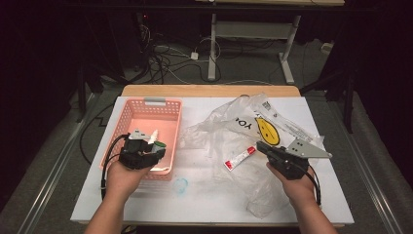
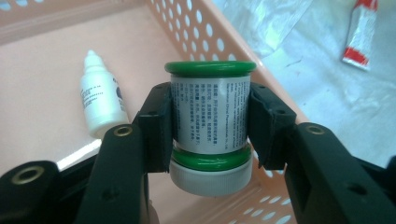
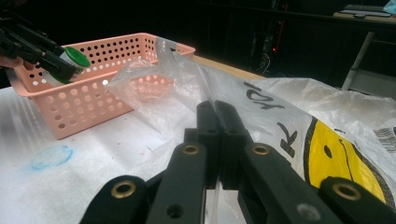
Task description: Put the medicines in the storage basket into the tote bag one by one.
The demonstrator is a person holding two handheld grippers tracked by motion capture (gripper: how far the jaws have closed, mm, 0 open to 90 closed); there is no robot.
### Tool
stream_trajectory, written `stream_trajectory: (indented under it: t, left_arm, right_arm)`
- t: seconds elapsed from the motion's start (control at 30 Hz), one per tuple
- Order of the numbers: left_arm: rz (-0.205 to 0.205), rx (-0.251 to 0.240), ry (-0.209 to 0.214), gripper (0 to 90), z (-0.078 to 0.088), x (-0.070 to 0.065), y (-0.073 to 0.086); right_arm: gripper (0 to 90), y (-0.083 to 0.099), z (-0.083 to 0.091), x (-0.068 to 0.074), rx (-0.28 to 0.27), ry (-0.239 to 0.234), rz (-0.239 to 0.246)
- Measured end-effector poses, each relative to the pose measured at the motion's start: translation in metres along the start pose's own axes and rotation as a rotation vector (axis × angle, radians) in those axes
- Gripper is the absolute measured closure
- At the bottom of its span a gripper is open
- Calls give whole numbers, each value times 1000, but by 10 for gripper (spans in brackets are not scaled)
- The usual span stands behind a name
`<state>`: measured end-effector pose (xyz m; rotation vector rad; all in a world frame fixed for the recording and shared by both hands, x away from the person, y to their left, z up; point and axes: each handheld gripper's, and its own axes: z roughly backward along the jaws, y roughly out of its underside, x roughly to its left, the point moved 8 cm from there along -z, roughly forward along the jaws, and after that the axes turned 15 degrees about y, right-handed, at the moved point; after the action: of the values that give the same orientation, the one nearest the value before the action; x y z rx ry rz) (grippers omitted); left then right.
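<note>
My left gripper (image 1: 155, 146) is shut on a small jar (image 2: 210, 116) with green rims, a white printed label and a white cap. It holds the jar above the near right corner of a pink perforated basket (image 1: 127, 114). A white dropper bottle (image 2: 99, 100) lies on the basket floor (image 2: 42, 88). The jar (image 3: 74, 58) also shows over the basket (image 3: 84, 95) in the right gripper view. My right gripper (image 1: 260, 145) has its jaws pressed together (image 3: 217, 112) with nothing seen between them. It hovers low over a crumpled clear plastic bag (image 1: 234, 124) with a yellow smiley face (image 3: 336, 149).
A red and white tube (image 1: 239, 158) lies on the bag between the two grippers, and appears as the tube (image 2: 362, 32) right of the basket wall. A blue ring mark (image 1: 180, 185) sits on the white tabletop near the front. A flat barcoded packet (image 1: 282, 119) lies at the back right.
</note>
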<state>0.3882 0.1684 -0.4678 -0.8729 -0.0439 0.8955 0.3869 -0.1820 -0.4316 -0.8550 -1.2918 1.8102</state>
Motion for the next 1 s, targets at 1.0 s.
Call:
stream_trajectory:
  t: [1.0]
  left_arm:
    - [-34,-130,98,538,10,-29,-18]
  right_arm:
    - [900,-4,0,1,-12,0,1]
